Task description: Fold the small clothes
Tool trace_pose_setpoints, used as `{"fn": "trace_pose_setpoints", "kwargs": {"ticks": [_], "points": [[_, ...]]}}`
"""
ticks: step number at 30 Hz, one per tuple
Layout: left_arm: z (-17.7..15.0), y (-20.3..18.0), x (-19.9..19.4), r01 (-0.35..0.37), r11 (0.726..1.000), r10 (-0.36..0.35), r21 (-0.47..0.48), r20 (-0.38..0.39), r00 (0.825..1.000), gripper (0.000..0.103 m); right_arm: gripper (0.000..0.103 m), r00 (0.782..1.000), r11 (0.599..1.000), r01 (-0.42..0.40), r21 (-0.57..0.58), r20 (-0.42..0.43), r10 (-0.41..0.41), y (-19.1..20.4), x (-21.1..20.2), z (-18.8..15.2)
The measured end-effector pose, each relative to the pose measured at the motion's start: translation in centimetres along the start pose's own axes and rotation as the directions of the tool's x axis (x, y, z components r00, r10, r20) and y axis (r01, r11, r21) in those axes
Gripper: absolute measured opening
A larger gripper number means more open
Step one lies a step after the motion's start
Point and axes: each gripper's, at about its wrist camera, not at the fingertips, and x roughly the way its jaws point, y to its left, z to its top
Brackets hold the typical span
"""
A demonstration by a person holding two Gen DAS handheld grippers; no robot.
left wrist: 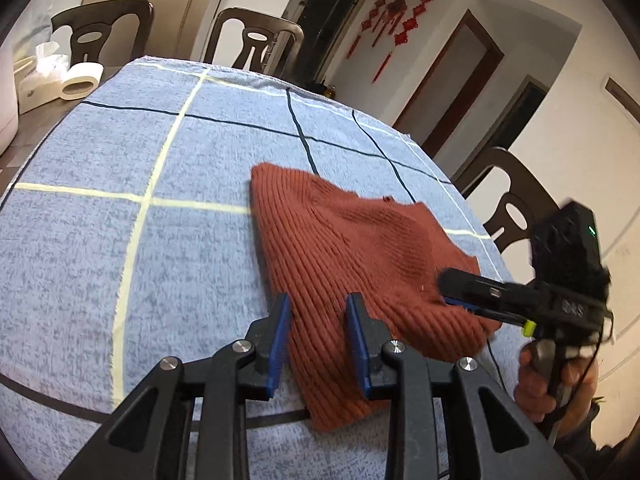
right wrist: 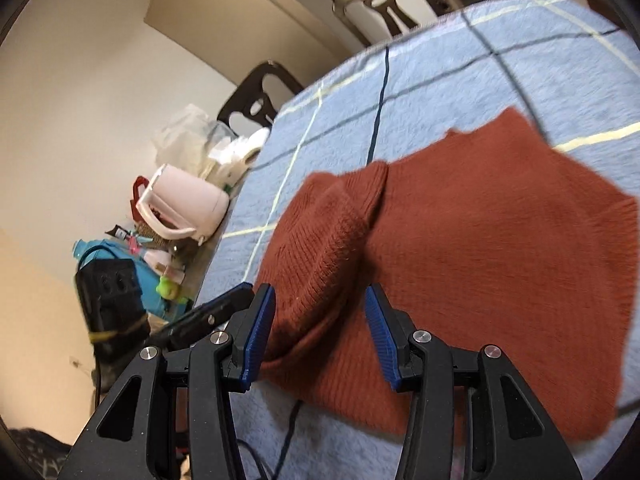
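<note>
Right now a small red sweater lies on a blue blanket with yellow and dark lines, spread over the table. It sits near the front edge of the blanket, close to both tools. The sweater looks partly folded already: in the right wrist view one side flap lies turned over on top of the body, and the whole thing makes a chunky shape with straight sides. It is not a neat little square yet, so I think at least one more fold is left, and maybe some smoothing too. The left gripper hangs just over the near corner of the sweater. Its blue pads are a little way apart and nothing is pinched between them; the cloth is only under them. The right gripper is a bit wider apart and also holds nothing, with the folded flap showing below the gap. In the left wrist view a hand holds that tool by its handle, and its tip reaches the right edge of the sweater. Brown chairs stand behind the table.
</note>
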Motion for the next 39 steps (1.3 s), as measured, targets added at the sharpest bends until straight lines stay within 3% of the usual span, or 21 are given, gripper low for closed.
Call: {"fn": "trace_pose_setpoints", "kwargs": {"ticks": [7, 15, 22, 28, 33, 39], "points": [[-0.5, -0.4, 0.5, -0.009, 1.0, 0.009, 0.024, -0.001, 1.0, 0.032, 0.047, 0.999, 1.0, 0.004, 0.017, -0.04, -0.004, 0.0, 1.8, 0.3], [-0.3, -0.8, 1.0, -0.019, 0.999, 0.019, 0.038, -0.005, 1.0, 0.034, 0.015, 0.997, 1.0, 0.025, 0.015, -0.073, -0.023, -0.3, 2.9, 0.9], [1.6, -3.6, 0.1, 0.02, 0.995, -0.024, 0.096, 0.047, 0.999, 0.034, 0.013, 0.999, 0.998, 0.023, -0.061, 0.048, -0.02, 0.5, -2.0, 1.9], [1.6, -6.5, 2.2, 0.079, 0.984, -0.081, 0.159, 0.006, 0.997, 0.034, 0.013, 0.982, 0.994, 0.105, 0.012, 0.159, -0.105, -3.3, -7.9, 1.5], [0.1, -7.5, 4.3, 0.087, 0.978, -0.08, 0.19, -0.048, 0.996, 0.034, 0.013, 0.97, 0.977, 0.17, 0.131, 0.151, -0.189, -7.9, -8.5, -0.3], [0.1, -7.5, 4.1, 0.073, 0.978, -0.064, 0.196, -0.048, 0.997, 0.037, 0.014, 0.974, 0.98, 0.132, 0.148, 0.166, -0.156, -8.8, -8.6, -1.1]]}}
